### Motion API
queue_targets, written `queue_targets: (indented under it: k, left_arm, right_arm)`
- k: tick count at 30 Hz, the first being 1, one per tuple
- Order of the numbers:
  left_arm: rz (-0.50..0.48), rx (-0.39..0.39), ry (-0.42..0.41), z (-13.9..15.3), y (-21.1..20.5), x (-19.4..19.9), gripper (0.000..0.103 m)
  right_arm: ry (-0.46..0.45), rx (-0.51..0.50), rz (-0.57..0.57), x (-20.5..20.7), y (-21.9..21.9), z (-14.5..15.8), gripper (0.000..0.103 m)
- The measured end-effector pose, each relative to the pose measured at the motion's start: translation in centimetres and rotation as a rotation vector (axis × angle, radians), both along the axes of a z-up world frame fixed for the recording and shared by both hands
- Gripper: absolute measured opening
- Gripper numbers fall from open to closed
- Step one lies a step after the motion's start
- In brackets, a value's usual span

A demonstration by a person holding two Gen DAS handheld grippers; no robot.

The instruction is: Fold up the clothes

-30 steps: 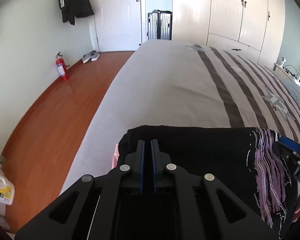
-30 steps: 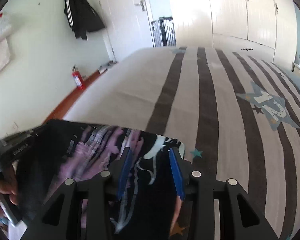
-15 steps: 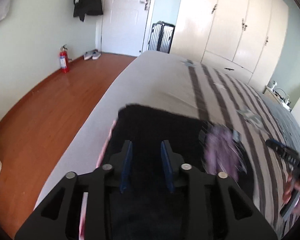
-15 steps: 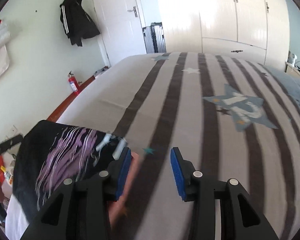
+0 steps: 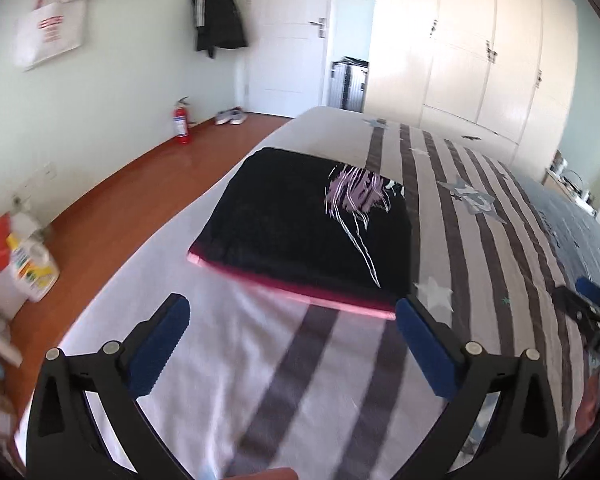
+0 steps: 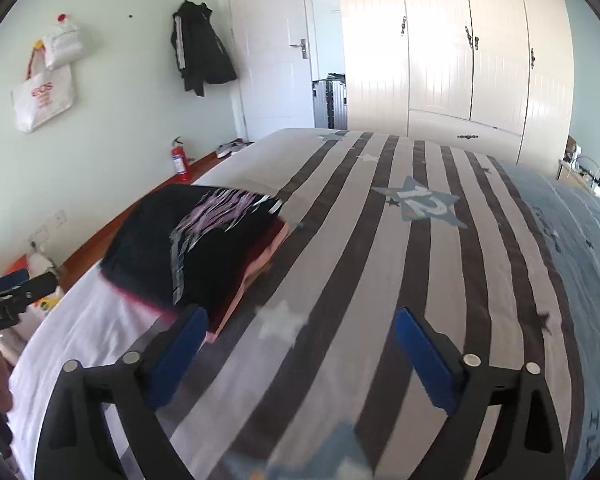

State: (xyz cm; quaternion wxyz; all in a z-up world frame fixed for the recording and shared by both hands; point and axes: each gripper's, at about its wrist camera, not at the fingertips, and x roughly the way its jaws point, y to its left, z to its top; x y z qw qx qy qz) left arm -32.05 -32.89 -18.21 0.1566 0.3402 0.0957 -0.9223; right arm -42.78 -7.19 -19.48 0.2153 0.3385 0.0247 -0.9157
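Striped bedding is seen largely bare to the right of a folded black garment, laid near the bed's left edge atop a pink layer. Left gripper and right gripper are opening wide, nothing held between them.

Striped bed carries a folded black garment atop pink cloth.

A home bedroom: bed, wardrobe, door.
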Motion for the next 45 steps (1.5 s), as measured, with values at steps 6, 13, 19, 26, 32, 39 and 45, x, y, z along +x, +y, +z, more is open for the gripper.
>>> queue_targets:
  k: [6,13,19,26,32,39,45]
  left_arm:
    - [0.037,-0.05,0.018,-1.5,5.4,4.3,0.102]
    - [0.112,0.018,0.005,-5.8,9.9,10.4,0.102]
    - [0.127,-0.012,0.074,-4.1,14.1,16.8,0.102]
    - [0.15,-0.017,0.084,4.7,18.3,25.4,0.102]
    - [0.162,-0.066,0.15,12.3,21.8,31.9,0.102]
    - [0.168,-0.077,0.204,17.4,25.5,37.7,0.102]
    - [0.165,-0.136,0.222,19.5,28.9,40.6,0.102]
  right_arm:
    - [0.037,-0.012,0.044,5.5,3.2,-0.7,0.102]
    - [0.088,-0.056,0.147,10.8,6.5,-3.4,0.102]
    - [0.149,-0.079,0.206,16.6,9.4,-3.2,0.102]
    - [0.145,-0.121,0.174,25.4,14.0,4.4,0.102]
    - [0.186,-0.108,0.154,31.9,16.8,11.9,0.102]
    - [0.256,-0.112,0.167,38.2,20.3,18.1,0.102]
    - [0.235,-0.131,0.178,40.0,21.7,20.1,0.102]
